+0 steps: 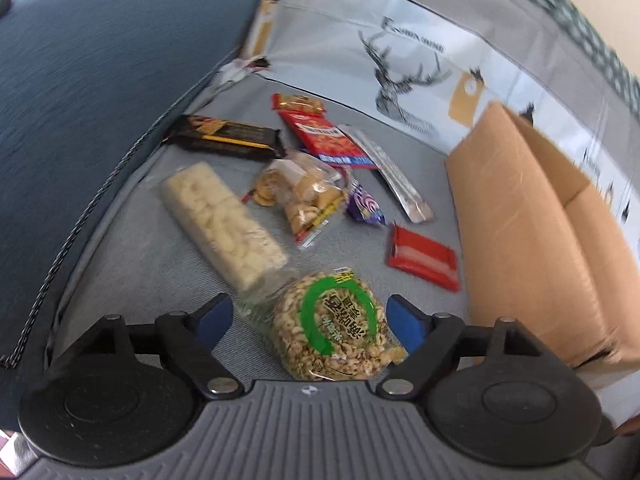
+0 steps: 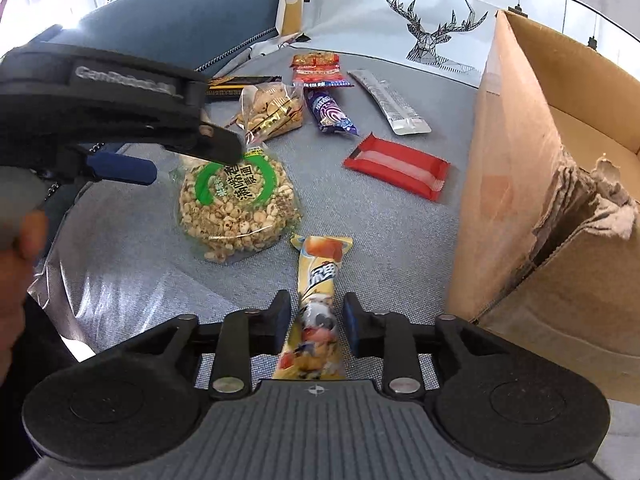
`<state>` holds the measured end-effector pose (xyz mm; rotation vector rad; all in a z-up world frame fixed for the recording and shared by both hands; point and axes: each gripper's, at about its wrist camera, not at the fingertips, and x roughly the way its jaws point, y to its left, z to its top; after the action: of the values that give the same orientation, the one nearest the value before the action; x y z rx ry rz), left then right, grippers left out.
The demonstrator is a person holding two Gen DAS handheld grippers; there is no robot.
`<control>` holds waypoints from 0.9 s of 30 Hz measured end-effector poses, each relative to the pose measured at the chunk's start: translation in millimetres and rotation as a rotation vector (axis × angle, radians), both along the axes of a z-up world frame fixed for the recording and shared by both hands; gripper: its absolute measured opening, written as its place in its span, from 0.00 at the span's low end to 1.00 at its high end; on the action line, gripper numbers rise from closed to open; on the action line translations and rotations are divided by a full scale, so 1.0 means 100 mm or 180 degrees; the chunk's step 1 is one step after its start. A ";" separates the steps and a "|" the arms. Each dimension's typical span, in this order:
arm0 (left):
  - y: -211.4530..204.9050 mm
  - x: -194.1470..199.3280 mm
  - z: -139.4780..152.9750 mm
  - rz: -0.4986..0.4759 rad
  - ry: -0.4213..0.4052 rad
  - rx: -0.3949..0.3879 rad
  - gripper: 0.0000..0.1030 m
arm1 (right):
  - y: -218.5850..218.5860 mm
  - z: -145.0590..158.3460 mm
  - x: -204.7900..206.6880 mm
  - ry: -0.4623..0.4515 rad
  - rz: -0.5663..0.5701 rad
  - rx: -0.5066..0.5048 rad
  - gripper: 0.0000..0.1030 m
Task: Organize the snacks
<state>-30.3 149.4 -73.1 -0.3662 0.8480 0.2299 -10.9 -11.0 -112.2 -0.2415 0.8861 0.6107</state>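
A round puffed-grain cake (image 1: 332, 332) with a green label lies on the grey sofa seat between the wide-apart blue pads of my left gripper (image 1: 308, 324), which is open. The pads do not press on it. In the right wrist view the same cake (image 2: 236, 208) lies under the left gripper (image 2: 192, 162). A long yellow snack stick (image 2: 320, 280) lies on the seat between the fingers of my right gripper (image 2: 316, 320), with a thin gap on each side, so it is open. An open cardboard box (image 2: 520, 160) stands upright at the right.
Further back lie a red flat pack (image 1: 424, 260), a silver sachet (image 1: 392, 176), a purple candy (image 1: 366, 204), a biscuit bag (image 1: 300, 192), a white cracker bar (image 1: 224, 220), a black bar (image 1: 228, 138) and red packs (image 1: 320, 132). A blue cushion (image 1: 100, 100) borders the left.
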 end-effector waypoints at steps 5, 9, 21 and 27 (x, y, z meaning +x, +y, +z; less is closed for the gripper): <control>-0.26 0.15 -0.10 -0.0226 0.0123 0.0311 0.96 | 0.01 -0.02 0.03 0.0021 -0.0017 -0.0016 0.35; -0.33 0.21 -0.20 -0.0352 0.0208 0.0401 0.99 | 0.01 -0.04 0.04 0.0000 -0.0002 -0.0032 0.37; -0.35 0.23 -0.23 -0.0369 0.0208 0.0481 0.87 | 0.02 -0.03 -0.01 -0.0093 0.0031 -0.0070 0.31; -0.22 0.17 -0.15 -0.0204 0.0107 0.0285 0.56 | -0.01 0.00 -0.05 -0.0198 0.0008 -0.0106 0.17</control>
<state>-12.9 127.6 -88.4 -0.2516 0.8781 0.2142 -15.7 -11.5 -112.1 -0.2904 0.8365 0.5883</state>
